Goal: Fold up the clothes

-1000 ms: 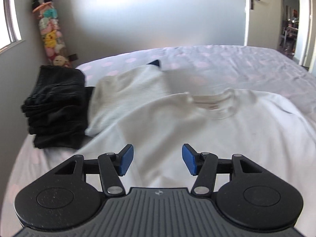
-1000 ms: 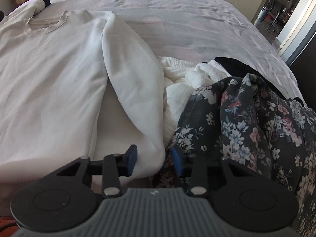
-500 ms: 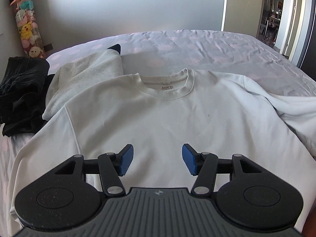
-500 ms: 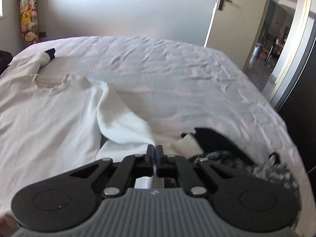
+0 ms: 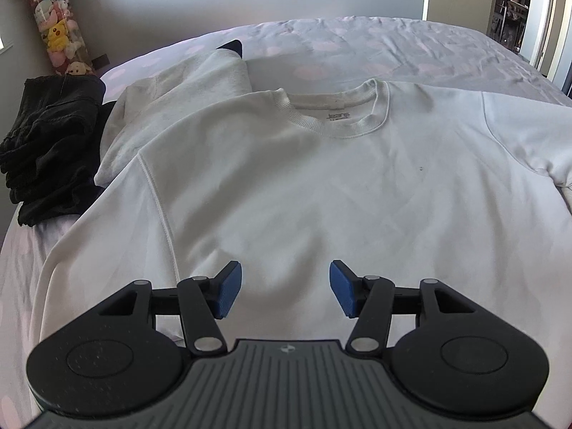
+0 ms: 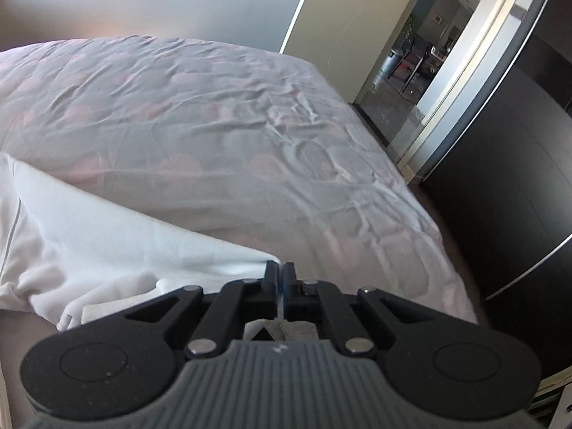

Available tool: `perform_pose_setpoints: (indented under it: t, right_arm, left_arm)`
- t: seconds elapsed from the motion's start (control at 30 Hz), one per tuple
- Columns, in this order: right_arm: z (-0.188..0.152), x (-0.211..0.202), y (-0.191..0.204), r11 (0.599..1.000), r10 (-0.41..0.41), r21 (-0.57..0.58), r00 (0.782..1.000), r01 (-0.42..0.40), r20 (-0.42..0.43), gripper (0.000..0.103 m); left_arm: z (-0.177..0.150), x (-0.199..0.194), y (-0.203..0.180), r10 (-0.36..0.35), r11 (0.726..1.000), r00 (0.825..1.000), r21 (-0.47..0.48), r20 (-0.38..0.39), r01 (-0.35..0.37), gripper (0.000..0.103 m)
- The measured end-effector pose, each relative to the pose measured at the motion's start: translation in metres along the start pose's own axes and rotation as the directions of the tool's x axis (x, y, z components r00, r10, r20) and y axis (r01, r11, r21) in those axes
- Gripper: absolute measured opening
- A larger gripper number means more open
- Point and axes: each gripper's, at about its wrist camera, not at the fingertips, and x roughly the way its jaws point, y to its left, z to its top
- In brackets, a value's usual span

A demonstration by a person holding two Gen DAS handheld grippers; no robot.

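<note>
Hovering my left hand-held gripper (image 5: 285,291) low over the lower front of one white sweatshirt (image 5: 321,186), blue pads (image 5: 228,295) spread wide apart, nothing between them, pointing up the chest toward the collar (image 5: 339,114). My right hand-held gripper (image 6: 280,286) is pressed together, pinching the white sleeve (image 6: 118,239) of that sweatshirt at its end, sleeve cloth trailing off to the left over the bed (image 6: 232,125). Sweatshirt lies flat, front up, collar away from me, on the pink-spotted bed cover (image 5: 375,46). Count: one white sweatshirt laid out; one light grey-white garment (image 5: 178,107) partly under its left shoulder, with one dark cuff or tip (image 5: 230,47) showing at its far end; one stack of dark folded clothes (image 5: 50,150) at the left bed edge, touching the grey-white garment, number of pieces cannot tell; one tall tube of plush toys (image 5: 59,25) in the corner behind the stack. Right view also shows one open doorway (image 6: 422,53) and one dark wardrobe front (image 6: 518,178) beside the bed.
</note>
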Motion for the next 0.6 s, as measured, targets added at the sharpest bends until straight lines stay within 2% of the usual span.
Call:
perform_pose_setpoints:
  t: [0.03, 0.07, 0.13, 0.2, 0.3, 0.43, 0.6]
  right_arm:
    - [0.0, 0.005, -0.003, 1.0, 0.01, 0.028, 1.0, -0.01, -0.005, 0.013]
    - [-0.001, 0.004, -0.005, 0.999, 0.014, 0.047, 1.0, -0.014, 0.002, 0.017]
    - [-0.001, 0.001, -0.008, 0.996, 0.023, 0.083, 1.0, -0.024, 0.016, 0.036]
    - [-0.003, -0.004, 0.0, 0.995, 0.043, 0.088, 0.999, -0.045, 0.023, 0.036]
    - [-0.005, -0.011, 0.011, 0.993, 0.073, 0.094, 0.997, -0.076, 0.034, 0.048]
    - [-0.008, -0.02, 0.025, 0.988, 0.111, 0.104, 0.993, -0.115, 0.049, 0.048]
    - [0.002, -0.003, 0.037, 0.972, 0.144, 0.182, 0.988, -0.151, 0.053, 0.048]
  left_arm:
    - [0.0, 0.001, 0.002, 0.003, 1.0, 1.0, -0.005, -0.004, -0.004, 0.064]
    - [0.001, 0.002, 0.005, 0.007, 1.0, 1.0, -0.01, -0.007, -0.007, 0.064]
    - [0.002, 0.004, 0.009, 0.012, 1.0, 1.0, -0.022, -0.014, -0.013, 0.064]
    - [0.003, 0.007, 0.011, 0.014, 0.999, 1.0, -0.037, -0.017, -0.015, 0.064]
    - [0.005, 0.007, 0.011, 0.005, 0.999, 1.0, -0.052, -0.014, -0.005, 0.064]
    - [0.008, 0.002, 0.003, -0.009, 1.0, 1.0, -0.029, 0.0, 0.009, 0.064]
    - [0.007, -0.003, -0.002, 0.003, 1.0, 1.0, 0.01, 0.004, -0.003, 0.064]
